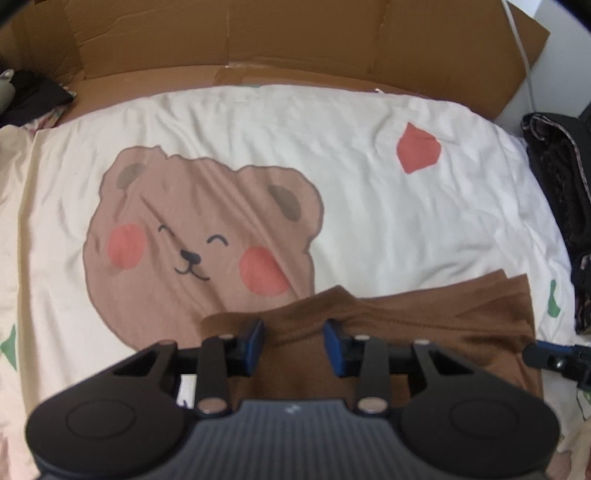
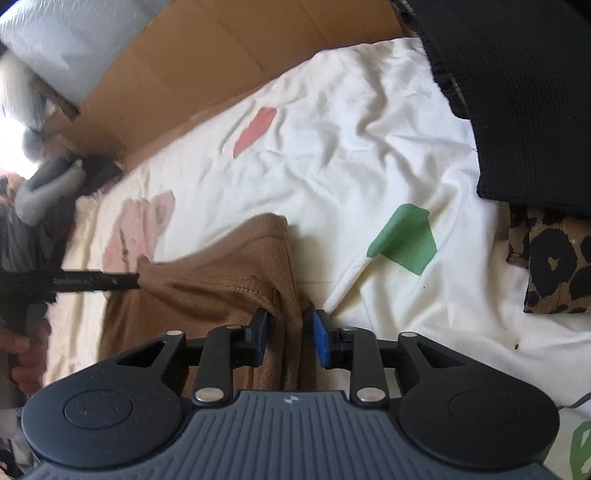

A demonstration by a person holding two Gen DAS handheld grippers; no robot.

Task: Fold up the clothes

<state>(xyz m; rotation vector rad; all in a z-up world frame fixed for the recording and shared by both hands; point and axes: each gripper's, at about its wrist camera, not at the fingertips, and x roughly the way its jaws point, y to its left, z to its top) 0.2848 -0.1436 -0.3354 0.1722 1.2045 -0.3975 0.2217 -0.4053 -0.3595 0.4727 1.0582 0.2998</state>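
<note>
On bedsheet [image 1: 369,166], brown garment [image 1: 406,317] at 5 o'clock, partly folded. My left gripper [image 1: 293,341] parted, cloth between, unpinched. Right gripper [image 2: 290,338] straddles hem fold; grip unclear. More folds remain.

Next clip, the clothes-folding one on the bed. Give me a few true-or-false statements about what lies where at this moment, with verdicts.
1. The garment being handled is brown. True.
2. It lies on a sheet printed with a bear face. True.
3. The sheet is plain white with no other print. False: it also carries a red shape and green shapes.
4. Flattened cardboard lies beyond the far edge of the sheet. True.
5. The brown garment covers the whole bear face. False: it overlaps only the bear's lower edge; eyes, nose and cheeks show.
6. A leopard-print fabric lies folded on top of the brown garment. False: it sits apart, at the sheet's side, under a black cloth.
</note>
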